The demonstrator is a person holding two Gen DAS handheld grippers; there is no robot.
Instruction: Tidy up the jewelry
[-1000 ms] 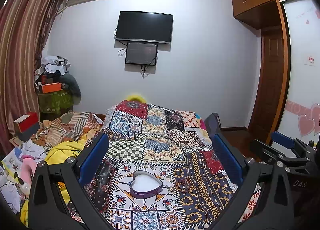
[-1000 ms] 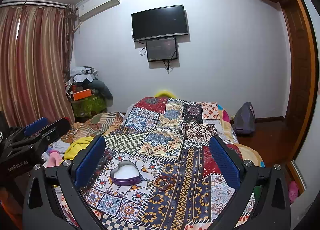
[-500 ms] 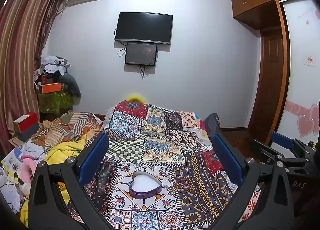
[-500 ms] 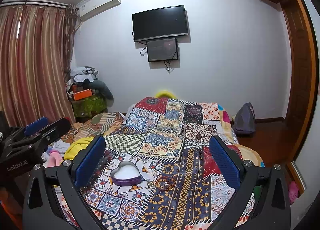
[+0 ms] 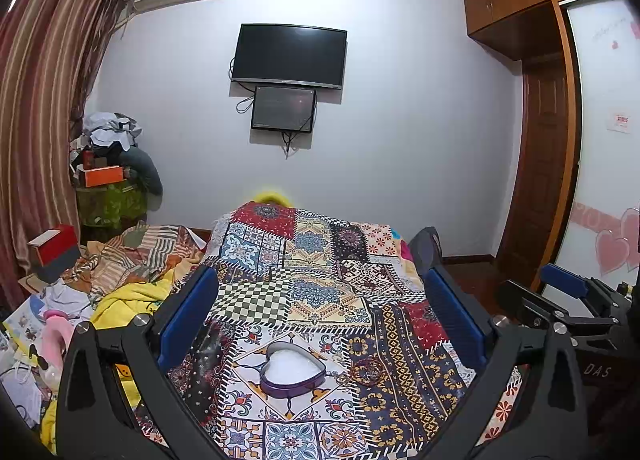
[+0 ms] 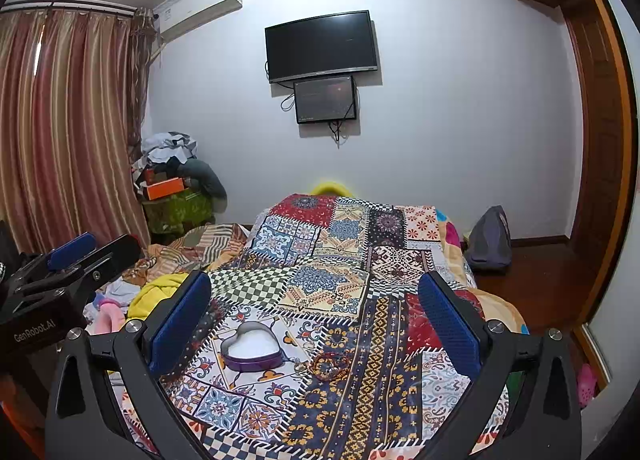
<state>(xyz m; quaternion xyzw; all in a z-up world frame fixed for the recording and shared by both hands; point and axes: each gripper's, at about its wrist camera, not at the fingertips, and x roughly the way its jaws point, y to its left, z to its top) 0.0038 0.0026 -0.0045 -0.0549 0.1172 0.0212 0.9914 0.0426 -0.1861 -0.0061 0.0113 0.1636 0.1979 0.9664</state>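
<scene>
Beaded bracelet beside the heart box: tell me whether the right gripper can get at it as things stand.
Probably yes. The right gripper is open and empty, and the bracelet lies exposed on the quilt, with only the heart box close on its left.

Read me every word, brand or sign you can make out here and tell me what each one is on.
"GenRobot.AI": on the left gripper's body, seen from the right wrist.
"DAS": on the right gripper's body, seen from the left wrist; the rest is cut off.
Red-and-white sticker on the wardrobe door: too small to read.
Air conditioner label: too small to read.
</scene>
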